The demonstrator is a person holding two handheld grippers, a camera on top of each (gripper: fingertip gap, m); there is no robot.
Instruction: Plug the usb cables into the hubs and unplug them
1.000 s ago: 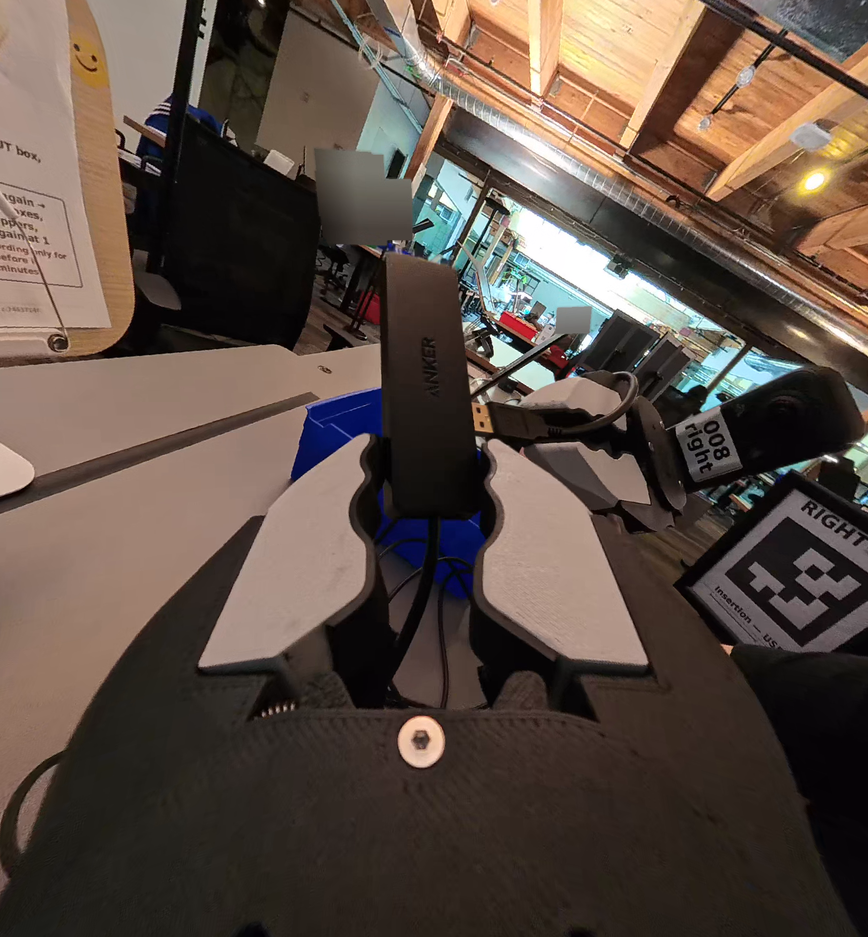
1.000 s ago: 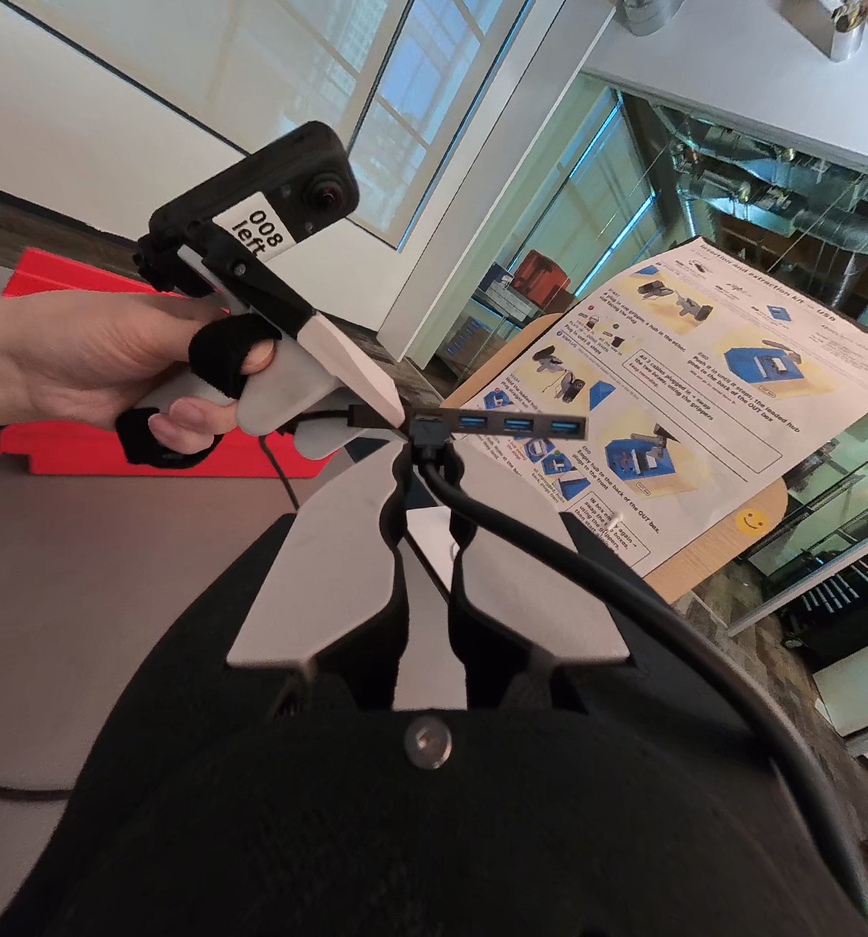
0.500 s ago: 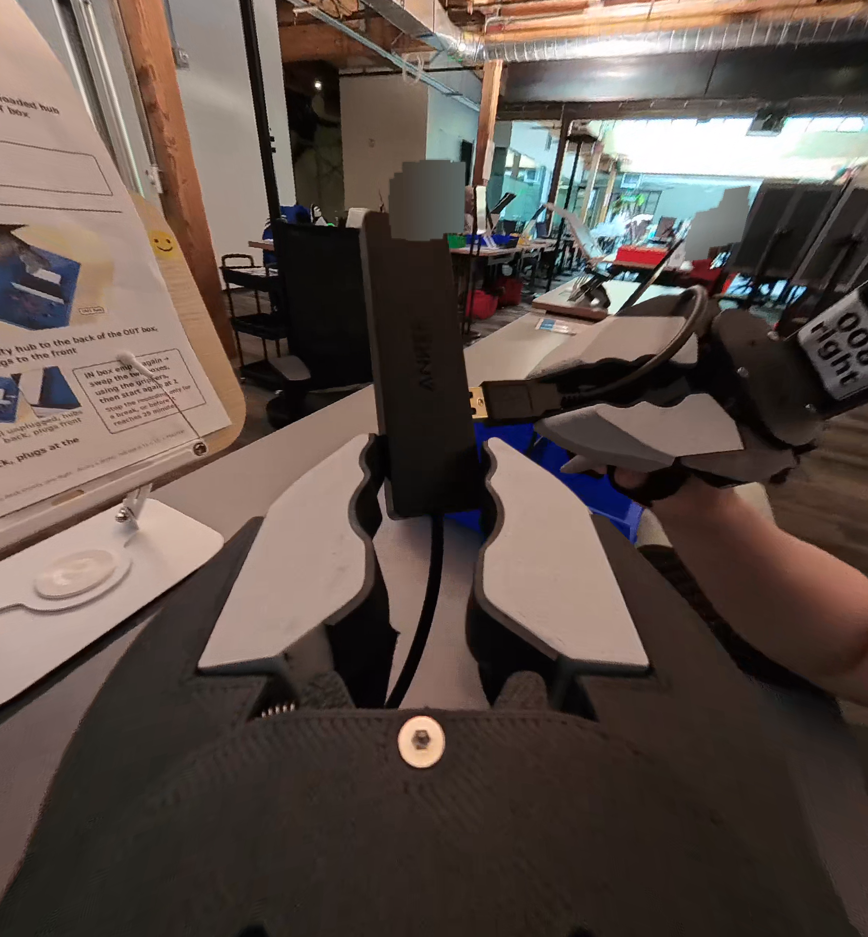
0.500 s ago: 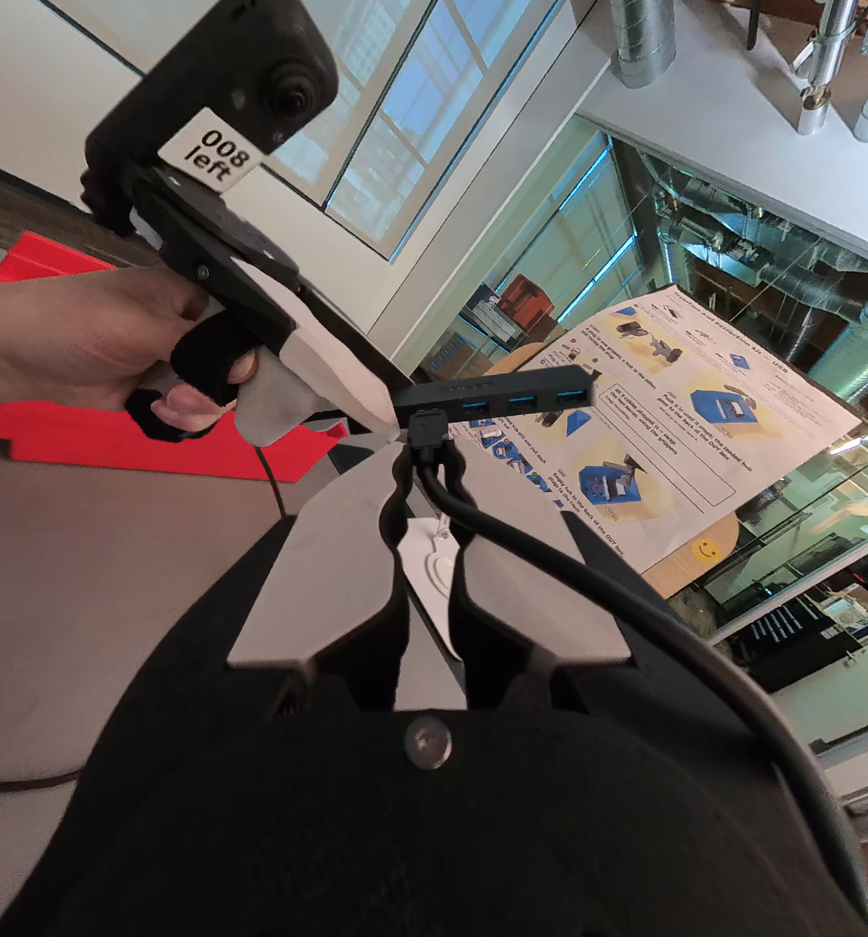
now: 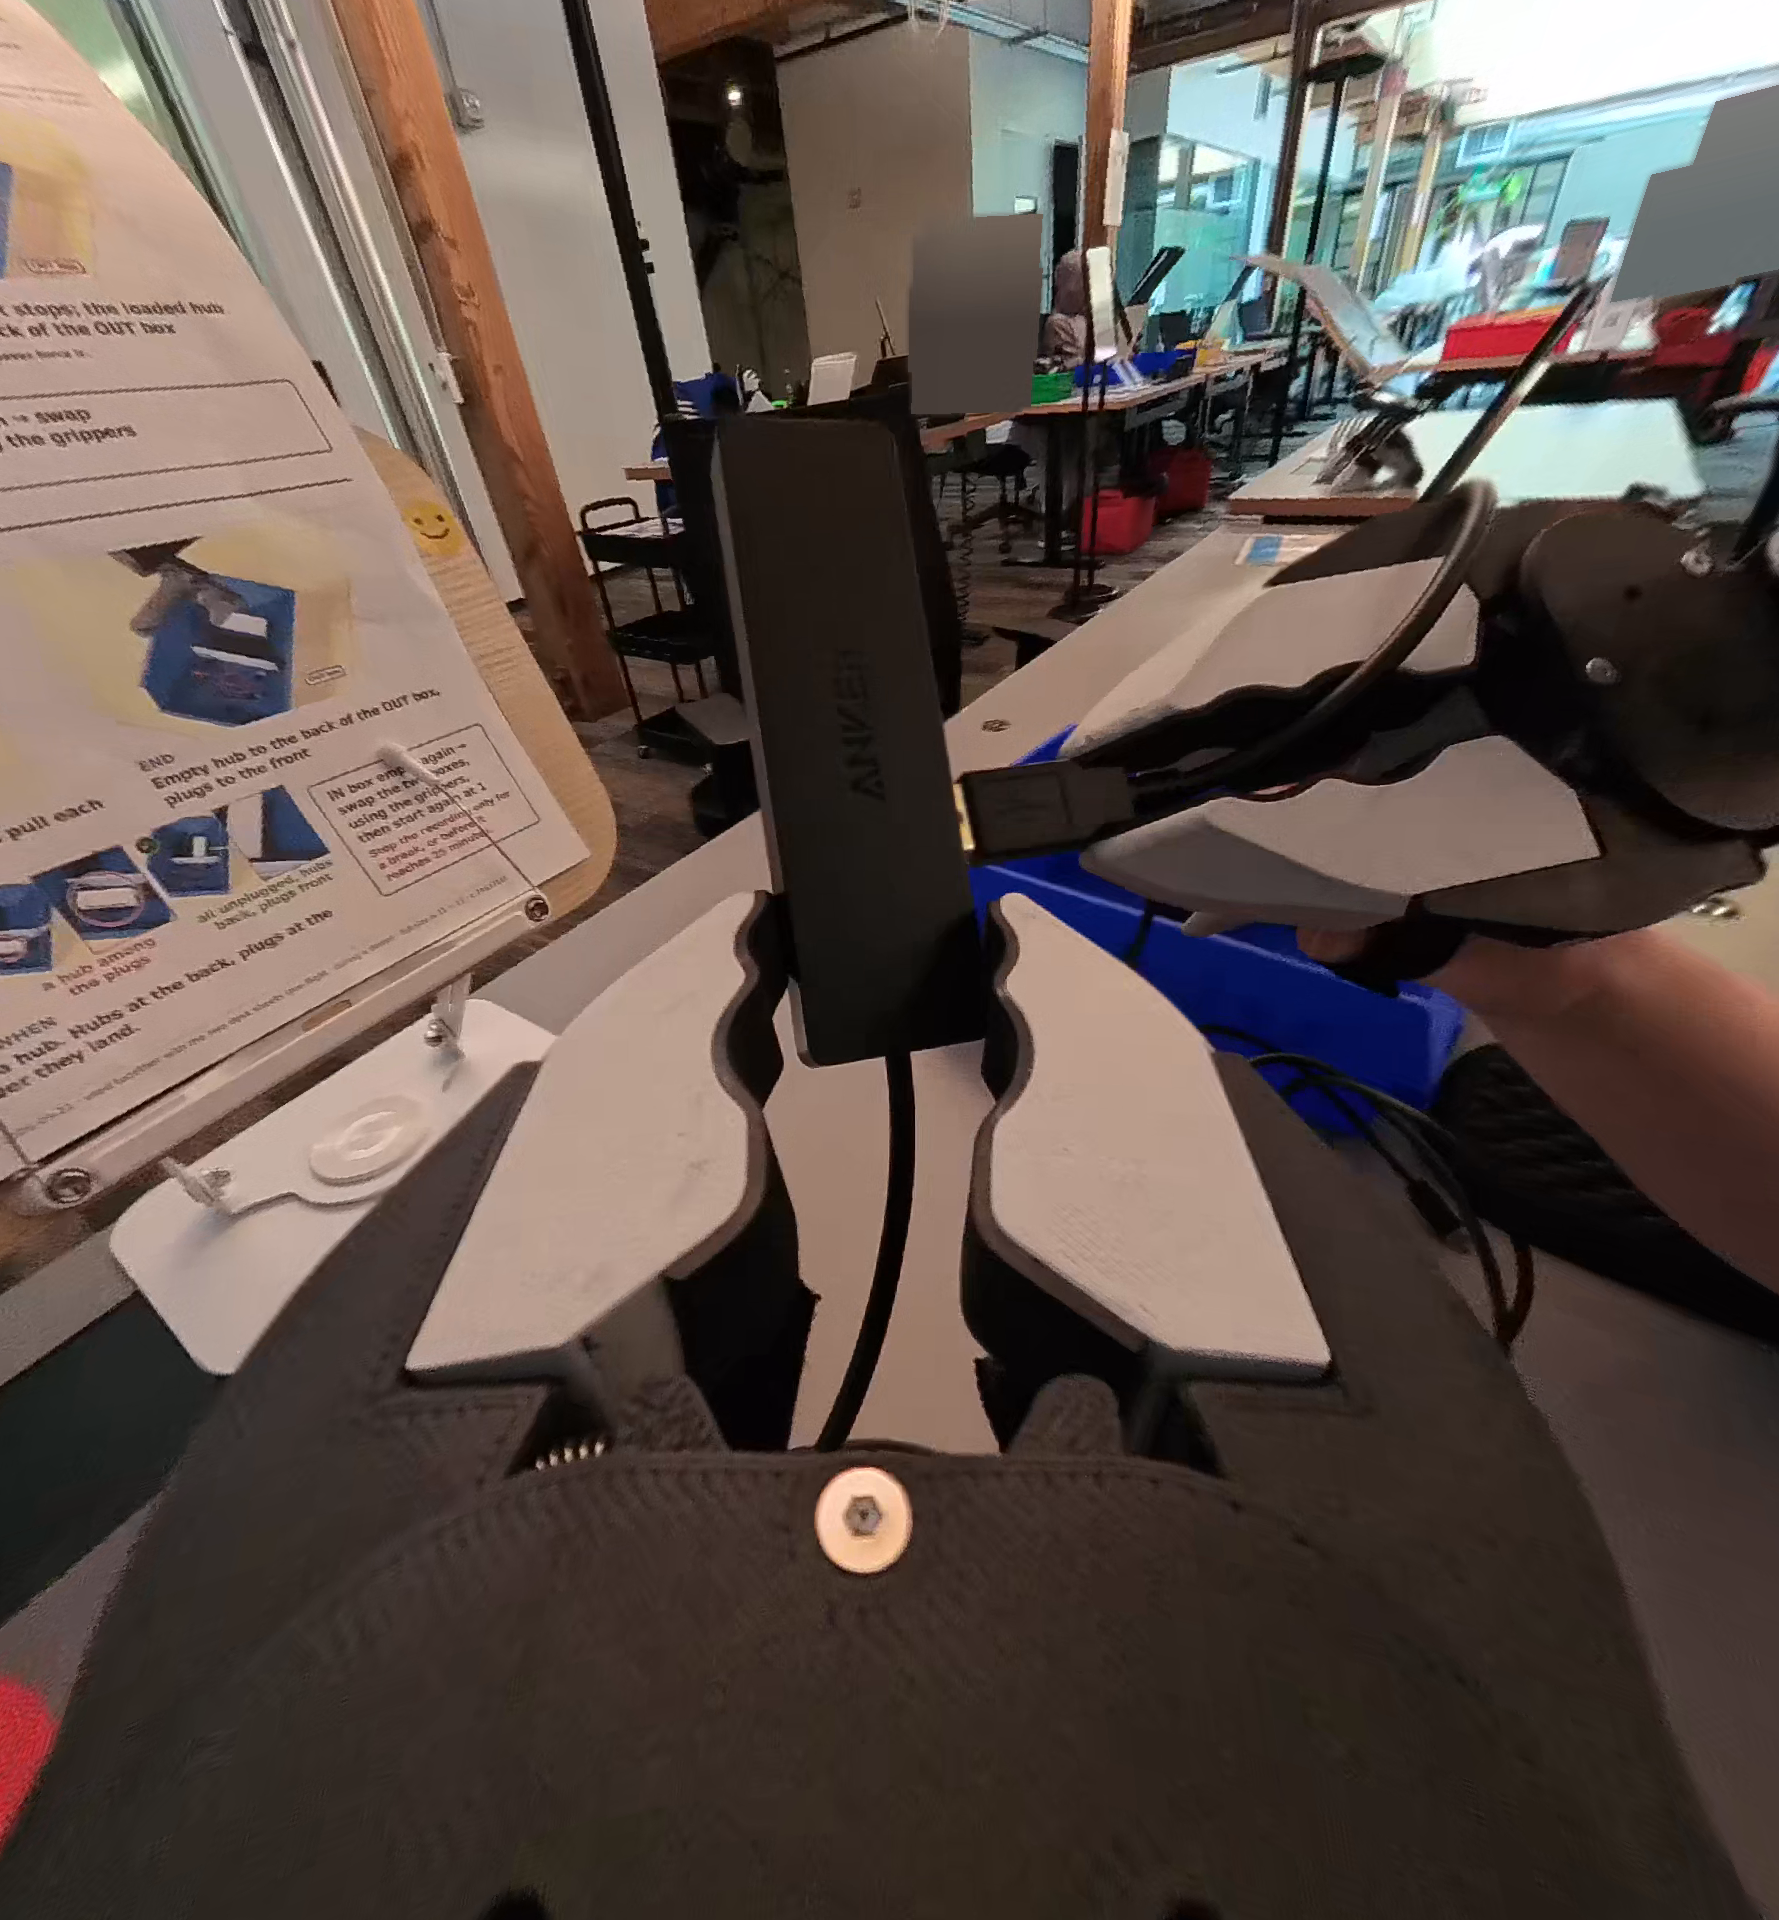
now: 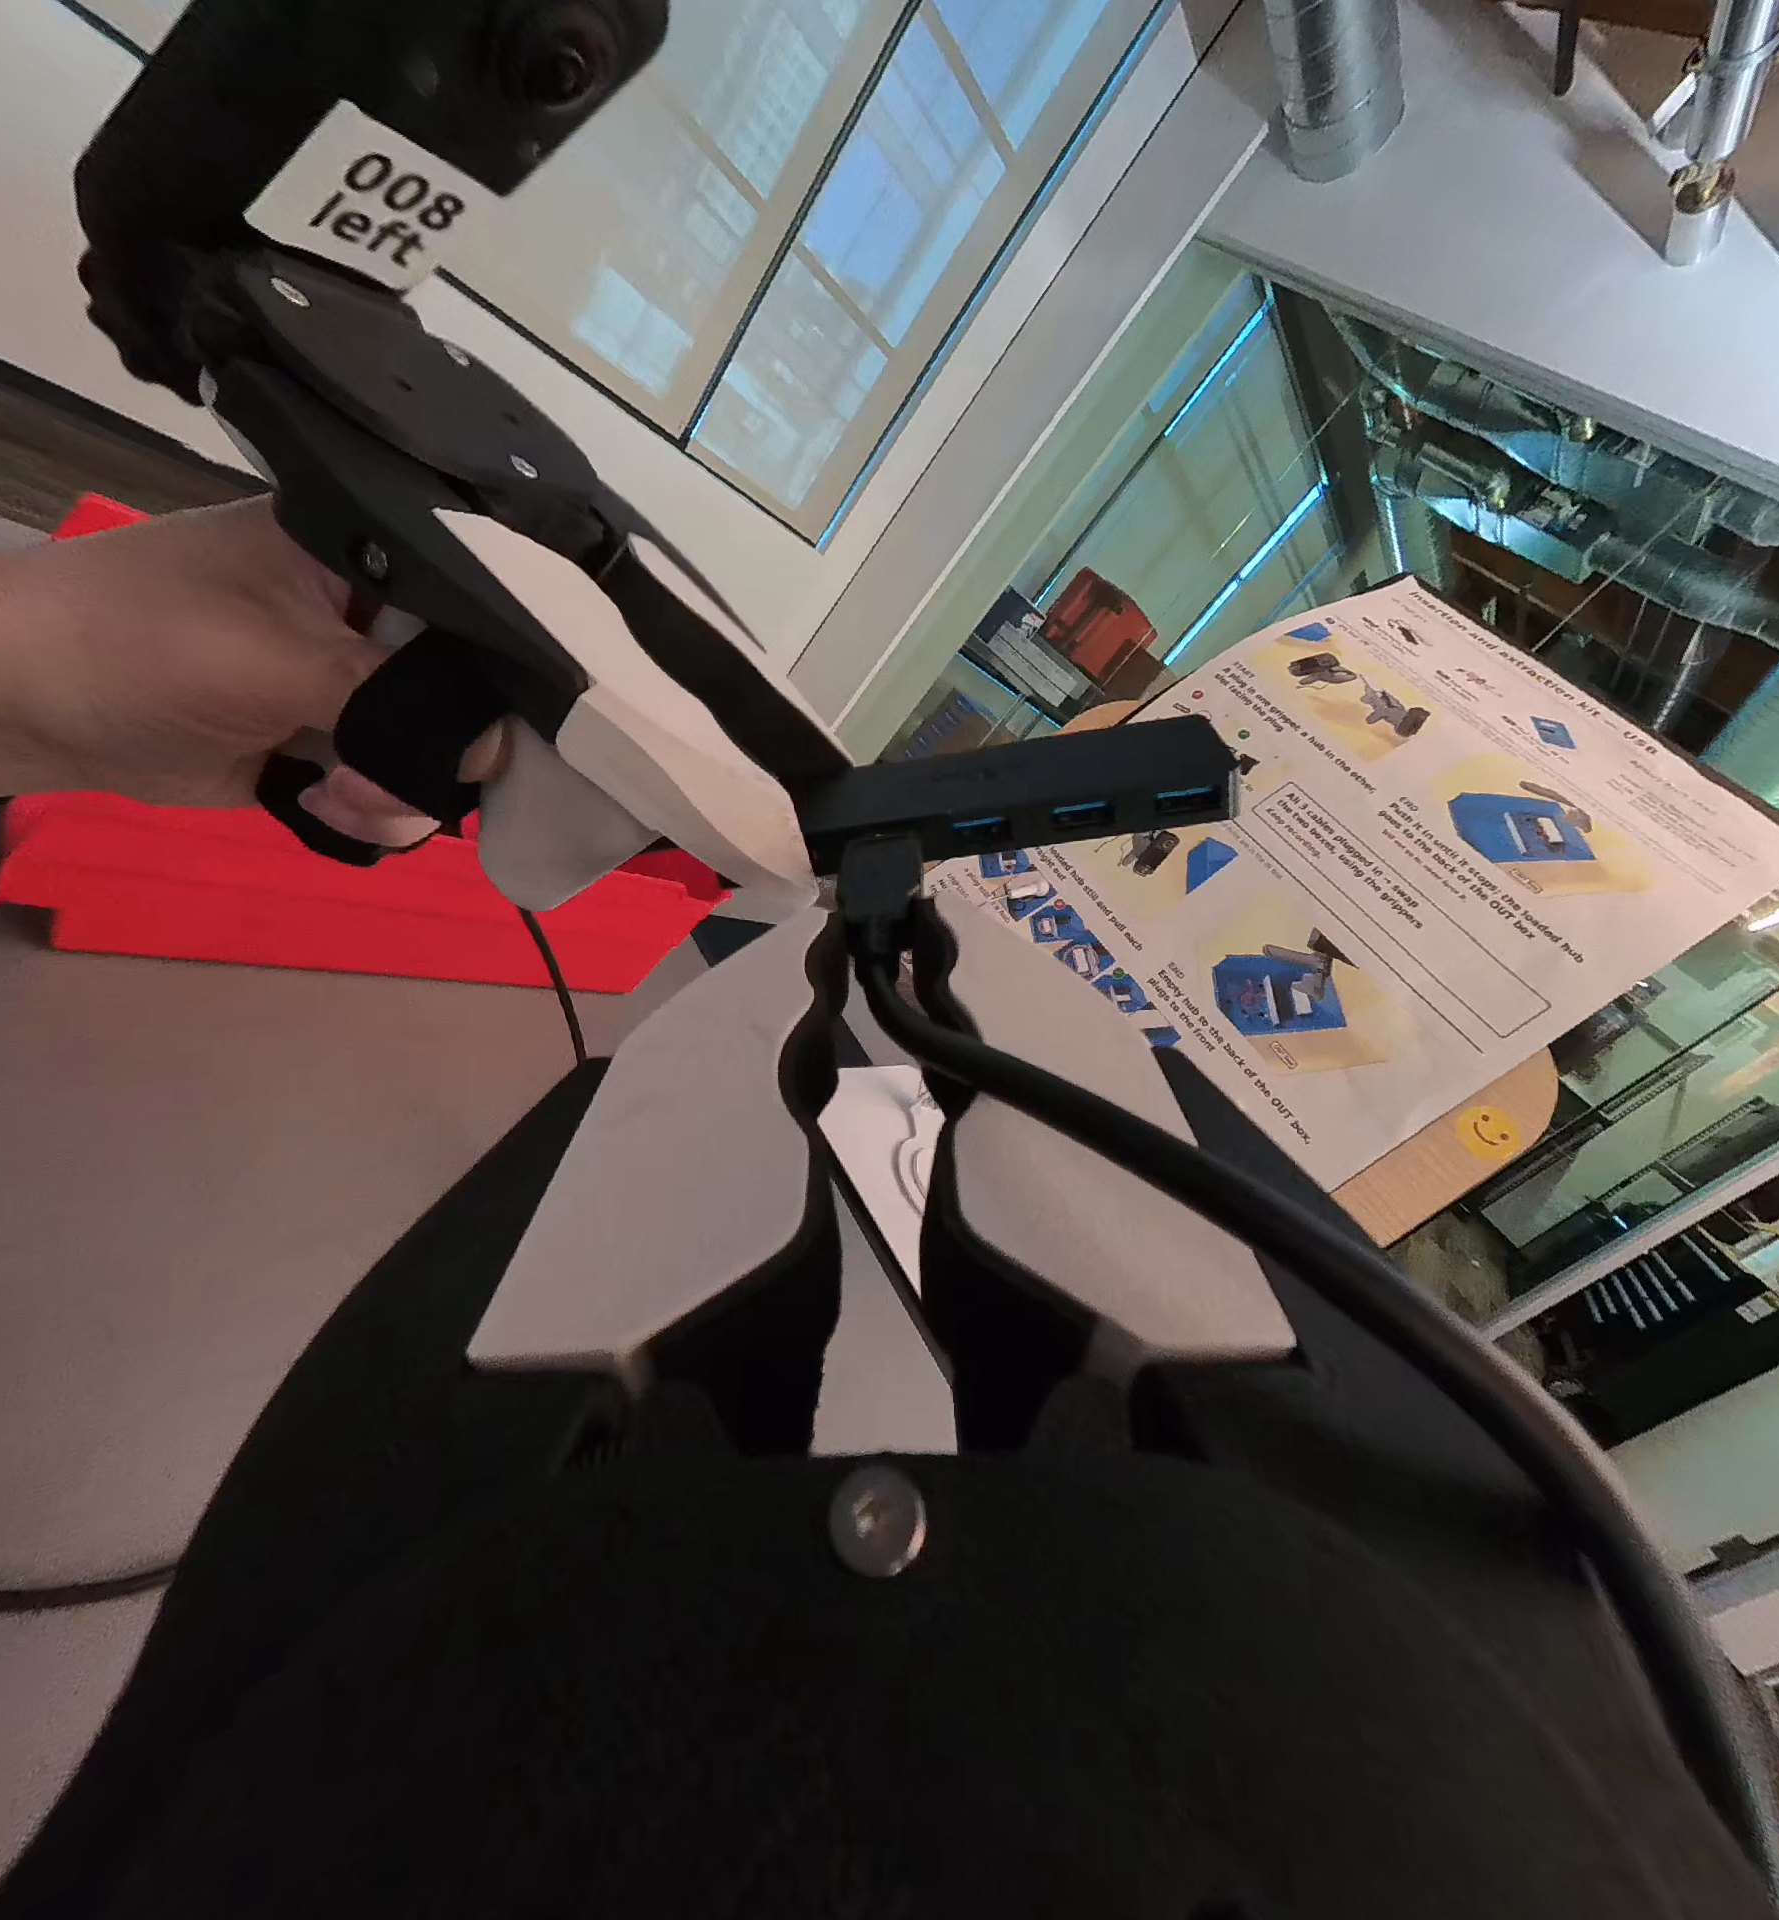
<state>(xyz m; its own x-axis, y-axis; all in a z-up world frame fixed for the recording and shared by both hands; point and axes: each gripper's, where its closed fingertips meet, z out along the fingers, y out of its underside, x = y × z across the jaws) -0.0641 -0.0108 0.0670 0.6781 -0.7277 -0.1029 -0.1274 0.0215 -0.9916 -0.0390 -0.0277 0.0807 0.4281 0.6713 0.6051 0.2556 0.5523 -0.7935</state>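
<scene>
My left gripper (image 5: 880,951) is shut on the lower end of a black USB hub (image 5: 843,717) and holds it upright in the air; the hub's own cable (image 5: 880,1247) hangs down between the fingers. My right gripper (image 6: 880,920) is shut on a black USB plug (image 6: 877,878) whose thick cable (image 6: 1176,1143) trails back to the right. The plug sits in the hub's (image 6: 1020,795) port nearest the left gripper; a sliver of its metal tip (image 5: 961,821) still shows. Two blue ports (image 6: 1082,816) beside it are empty. The right gripper also shows in the left wrist view (image 5: 1093,821).
A blue bin (image 5: 1228,977) with loose black cables stands on the grey table (image 5: 1643,1455) behind the hub. An instruction sheet on a wooden board (image 5: 241,675) stands at the left. A red tray (image 6: 293,894) lies behind the hand holding the left gripper.
Both grippers have tilted and swung together, the left wrist view turning from ceiling to room level. The plug stays at the hub's side port, pressed slightly closer.
</scene>
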